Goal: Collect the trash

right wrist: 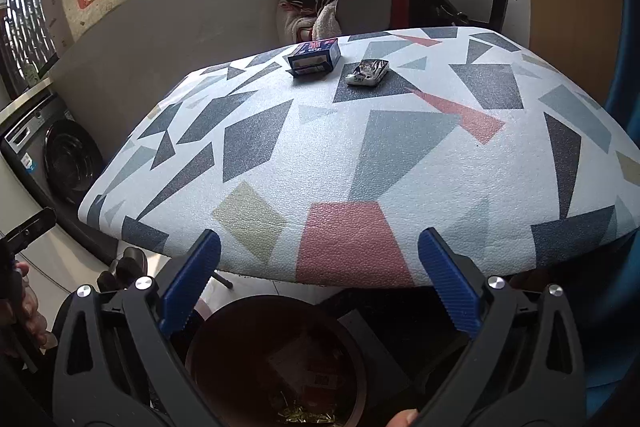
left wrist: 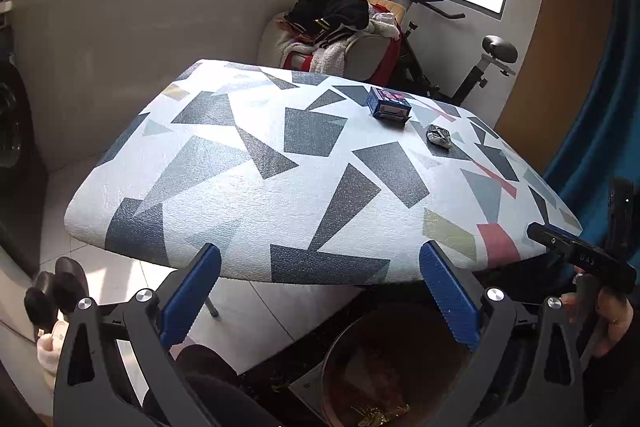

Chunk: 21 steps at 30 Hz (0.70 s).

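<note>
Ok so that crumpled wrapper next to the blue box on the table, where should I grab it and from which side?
Take the crumpled wrapper across its short width, coming down from above on the near side. It lies flat and low on the table, longer than wide, and the blue box stands apart to its left. The open right gripper looks wide enough to straddle it.

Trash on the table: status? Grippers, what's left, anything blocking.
Left gripper and right gripper open, empty, over the bin. Blue box and crumpled wrapper left on table. Nothing in the way.
</note>
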Available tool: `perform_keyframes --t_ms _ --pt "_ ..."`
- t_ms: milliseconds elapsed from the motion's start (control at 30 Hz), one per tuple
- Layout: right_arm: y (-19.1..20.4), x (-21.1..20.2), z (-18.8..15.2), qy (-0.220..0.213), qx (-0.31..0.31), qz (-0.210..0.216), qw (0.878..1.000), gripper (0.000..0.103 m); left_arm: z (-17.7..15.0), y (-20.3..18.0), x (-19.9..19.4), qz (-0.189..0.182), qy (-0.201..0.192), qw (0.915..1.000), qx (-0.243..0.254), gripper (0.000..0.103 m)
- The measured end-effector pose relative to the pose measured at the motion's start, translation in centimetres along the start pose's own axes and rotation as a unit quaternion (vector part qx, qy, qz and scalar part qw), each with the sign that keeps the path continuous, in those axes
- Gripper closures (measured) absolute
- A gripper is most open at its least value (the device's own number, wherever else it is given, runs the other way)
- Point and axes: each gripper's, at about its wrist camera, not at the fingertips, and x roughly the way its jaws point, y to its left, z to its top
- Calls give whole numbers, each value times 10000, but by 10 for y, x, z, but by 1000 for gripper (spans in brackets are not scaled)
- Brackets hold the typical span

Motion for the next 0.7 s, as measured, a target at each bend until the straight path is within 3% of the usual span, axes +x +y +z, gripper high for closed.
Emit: perform_keyframes --t_ms 67,167,300,400,433,500,600,700 --pt "-7 11 17 -86 -99 -183 9997 6 7 6 5 -63 -40 10000 -39 6" --pt "-19 39 48 200 -182 -171 9995 6 21 12 15 -136 -204 9997 -40 6" --pt "-23 83 90 223 -415 -680 9966 6 40 17 33 -62 -325 9994 -27 6" --pt "-23 121 121 317 -538 -719 9955 6 53 22 50 -64 -375 9993 -9 6" --pt "-23 134 131 362 -556 -716 9952 8 57 22 57 -62 -364 9993 10 6" --pt "-24 160 150 517 -473 -666 9953 22 66 23 70 -18 -331 9994 43 6" --pt "-25 196 172 709 -386 -638 9947 26 84 21 90 -85 -357 9993 69 6" --pt "-22 224 182 772 -642 -975 9902 26 104 14 109 -117 -430 9989 159 6"
